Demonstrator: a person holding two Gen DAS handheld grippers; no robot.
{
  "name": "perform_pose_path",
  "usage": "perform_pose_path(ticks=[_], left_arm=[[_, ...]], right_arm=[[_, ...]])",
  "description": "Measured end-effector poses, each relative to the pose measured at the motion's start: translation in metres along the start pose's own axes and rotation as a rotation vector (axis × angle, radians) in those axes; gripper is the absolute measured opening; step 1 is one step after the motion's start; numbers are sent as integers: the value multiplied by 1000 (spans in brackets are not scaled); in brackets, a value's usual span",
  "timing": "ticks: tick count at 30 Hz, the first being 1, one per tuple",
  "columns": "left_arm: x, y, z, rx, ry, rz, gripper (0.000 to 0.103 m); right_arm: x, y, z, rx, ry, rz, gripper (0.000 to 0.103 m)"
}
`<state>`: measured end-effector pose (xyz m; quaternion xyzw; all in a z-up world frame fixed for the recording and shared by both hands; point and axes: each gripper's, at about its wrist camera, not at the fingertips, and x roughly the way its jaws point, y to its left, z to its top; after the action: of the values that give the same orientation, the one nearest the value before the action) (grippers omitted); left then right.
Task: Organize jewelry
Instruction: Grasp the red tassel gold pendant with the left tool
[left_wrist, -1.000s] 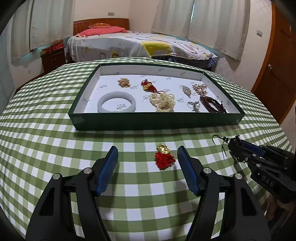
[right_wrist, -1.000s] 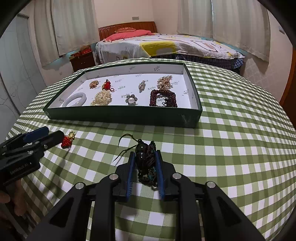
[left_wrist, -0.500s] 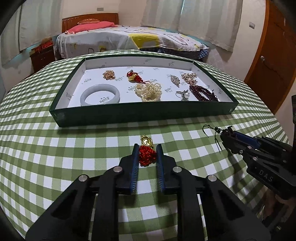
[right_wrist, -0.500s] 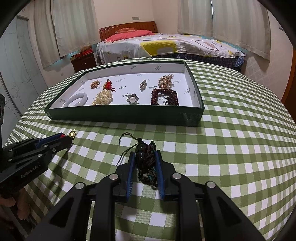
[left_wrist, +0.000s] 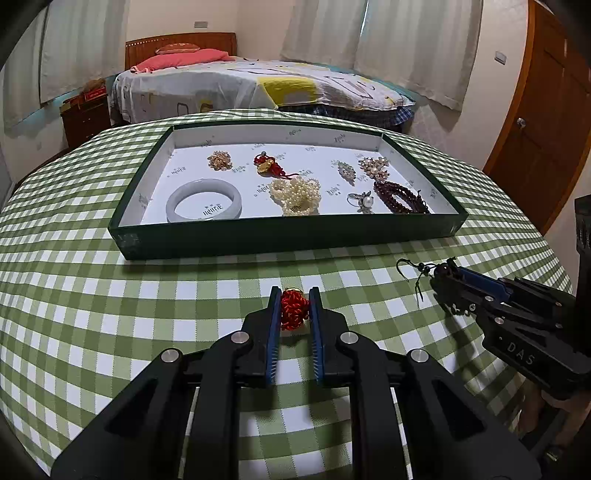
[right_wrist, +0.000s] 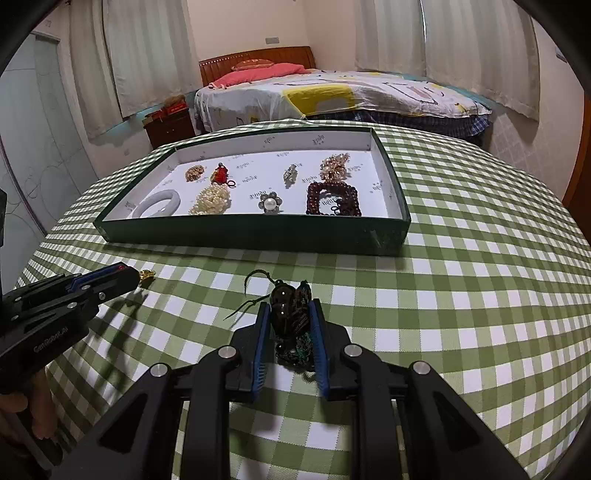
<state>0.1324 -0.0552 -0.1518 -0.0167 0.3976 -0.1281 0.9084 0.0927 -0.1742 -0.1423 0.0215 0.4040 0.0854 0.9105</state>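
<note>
Left gripper (left_wrist: 294, 295) clamped on a red knotted-cord charm with gold top (left_wrist: 294, 309), just above the green-checked desk (left_wrist: 110, 302), short of the dark green shallow tray (left_wrist: 288, 238). Right gripper (right_wrist: 288, 312) clamped on a dark beaded bracelet with green cord (right_wrist: 290, 315), also short of the tray. Left view shows only the bracelet's cord ends poking from the right gripper; right view shows only the charm's gold tip past the left gripper. Tray holds a pale jade bangle (left_wrist: 204, 199) and a cream pearl cluster (left_wrist: 295, 190).
</note>
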Motion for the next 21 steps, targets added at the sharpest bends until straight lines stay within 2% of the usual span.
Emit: perform_pose_path(ticks=[21], left_arm=[[-22,2,5,13,-54,68,15]], right_arm=[[-16,9,5,-19,-46,-8,22]])
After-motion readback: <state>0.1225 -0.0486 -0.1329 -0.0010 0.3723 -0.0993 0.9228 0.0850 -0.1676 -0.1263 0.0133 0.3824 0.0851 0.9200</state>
